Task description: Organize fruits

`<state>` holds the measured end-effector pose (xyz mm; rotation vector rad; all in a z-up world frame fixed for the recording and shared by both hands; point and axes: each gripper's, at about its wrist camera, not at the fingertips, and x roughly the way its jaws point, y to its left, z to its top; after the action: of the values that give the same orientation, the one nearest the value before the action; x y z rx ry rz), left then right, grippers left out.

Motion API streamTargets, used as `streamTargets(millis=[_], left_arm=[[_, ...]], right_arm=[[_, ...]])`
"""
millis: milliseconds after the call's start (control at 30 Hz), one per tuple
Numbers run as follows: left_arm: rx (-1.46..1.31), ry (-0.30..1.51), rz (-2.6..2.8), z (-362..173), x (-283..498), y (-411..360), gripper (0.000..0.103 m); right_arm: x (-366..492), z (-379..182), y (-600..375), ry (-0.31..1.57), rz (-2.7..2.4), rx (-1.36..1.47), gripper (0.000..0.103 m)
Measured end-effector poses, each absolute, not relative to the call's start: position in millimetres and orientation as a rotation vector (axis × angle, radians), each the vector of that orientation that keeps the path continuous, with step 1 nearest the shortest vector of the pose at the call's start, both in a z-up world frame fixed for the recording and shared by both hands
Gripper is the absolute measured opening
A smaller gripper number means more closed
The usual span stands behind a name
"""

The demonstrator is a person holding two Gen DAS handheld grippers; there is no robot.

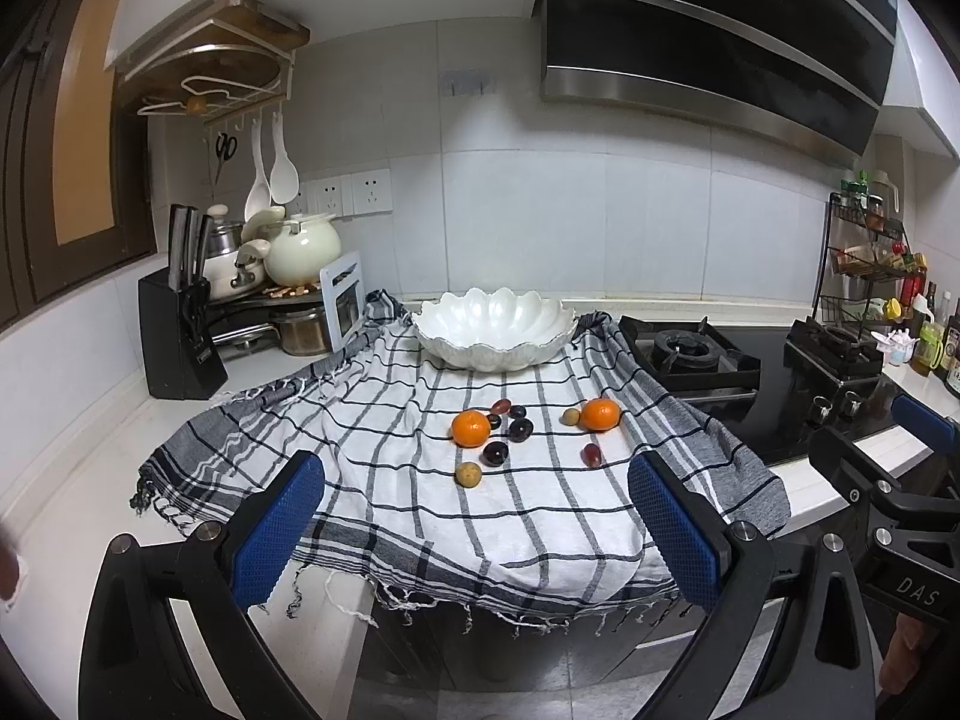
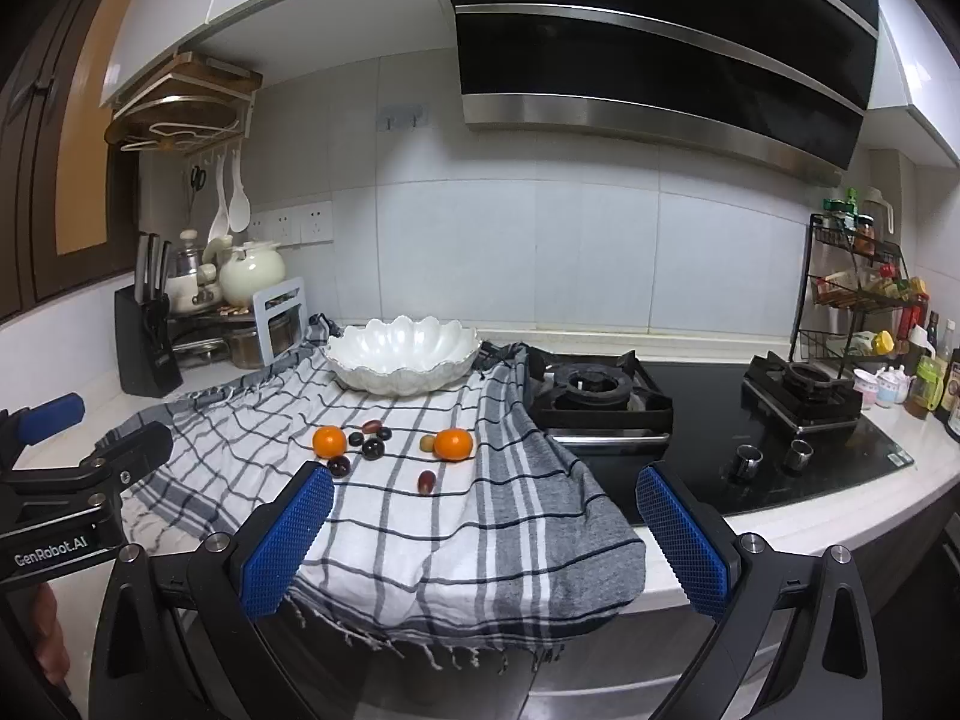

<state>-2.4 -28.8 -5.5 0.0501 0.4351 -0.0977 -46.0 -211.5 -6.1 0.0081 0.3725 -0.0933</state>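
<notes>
A white scalloped bowl (image 1: 495, 324) (image 2: 402, 357) stands empty at the back of a checked cloth (image 1: 420, 498) (image 2: 420, 516). In front of it lie two oranges (image 1: 471, 428) (image 1: 600, 414), several dark grapes (image 1: 521, 429) and two small tan fruits (image 1: 468, 474). The right wrist view shows the oranges (image 2: 329, 441) (image 2: 453, 444) and grapes (image 2: 373, 449) too. My left gripper (image 1: 480, 528) is open and empty, short of the fruit near the counter's front edge. My right gripper (image 2: 486, 534) is open and empty, further right, over the cloth's right part.
A gas hob (image 2: 690, 414) lies right of the cloth. A knife block (image 1: 180, 342), pots and a kettle (image 1: 300, 246) stand at the left. A spice rack (image 2: 858, 288) with bottles stands far right. A range hood (image 2: 660, 42) hangs above.
</notes>
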Motion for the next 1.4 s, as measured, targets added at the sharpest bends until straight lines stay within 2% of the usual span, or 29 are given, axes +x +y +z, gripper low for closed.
streamTargets(millis=[567,700,767,1400], left_arm=[[0.076,0.499,-0.064,-25.1,56.9,-22.5,0.103],[0.106,0.519,-0.050,-34.0,77.6,-22.2,0.097],[0.113,0.530,-0.044,-38.3,87.0,-22.2,0.097],[0.104,0.756,-0.119,-112.5,186.0,-22.8,0.070]], right_arm=[[21.9,-30.8,-202.2,0.478,-0.021,-0.029,0.102],[46.9,-39.7,-200.6,0.503,0.001,-0.031,0.102],[58.0,-43.9,-199.0,0.510,0.003,-0.039,0.099],[163.1,-109.7,-182.1,0.684,0.035,-0.026,0.071]])
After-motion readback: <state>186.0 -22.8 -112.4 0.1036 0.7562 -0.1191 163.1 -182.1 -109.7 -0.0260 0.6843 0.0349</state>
